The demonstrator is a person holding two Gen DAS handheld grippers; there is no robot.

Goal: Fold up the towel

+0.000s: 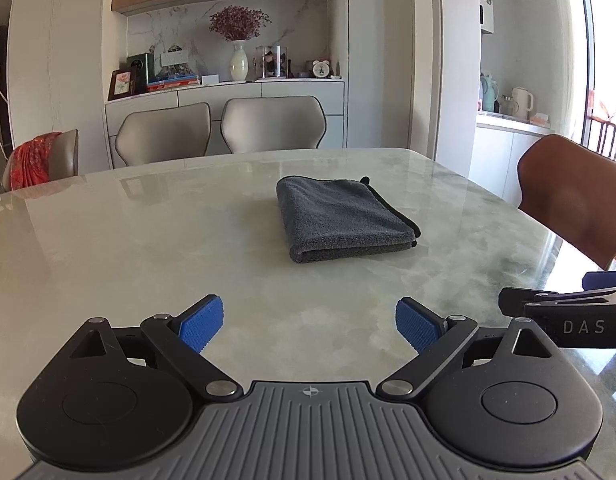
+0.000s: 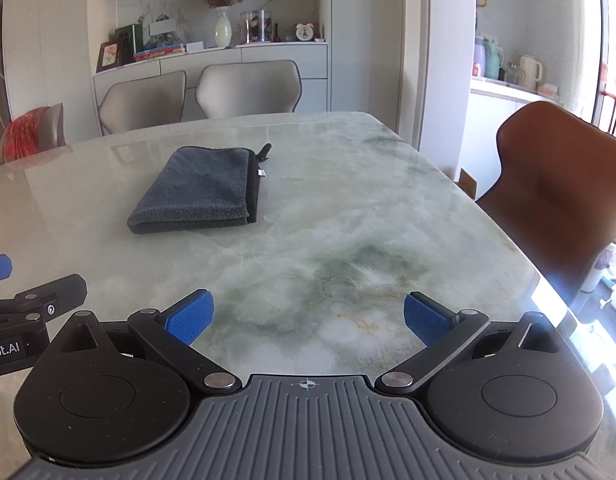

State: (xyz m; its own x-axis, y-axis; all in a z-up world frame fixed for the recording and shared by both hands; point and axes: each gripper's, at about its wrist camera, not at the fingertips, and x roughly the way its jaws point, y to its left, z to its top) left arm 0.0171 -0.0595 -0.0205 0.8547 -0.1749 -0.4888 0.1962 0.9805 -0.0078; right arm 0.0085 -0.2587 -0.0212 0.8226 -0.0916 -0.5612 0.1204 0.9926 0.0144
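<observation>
- Left gripper (image 1: 310,326) was spread wide, held nothing, sat above the table (image 1: 147,240).
- Right gripper (image 2: 308,322) likewise spread, held nothing.
- Grey towel (image 1: 342,218) lay folded mid-table, well apart from both.

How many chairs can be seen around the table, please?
4. Two grey chairs stand side by side at the far edge; a brown chair at the right; one draped with red cloth at the far left. Others may be hidden behind the cameras.
</observation>
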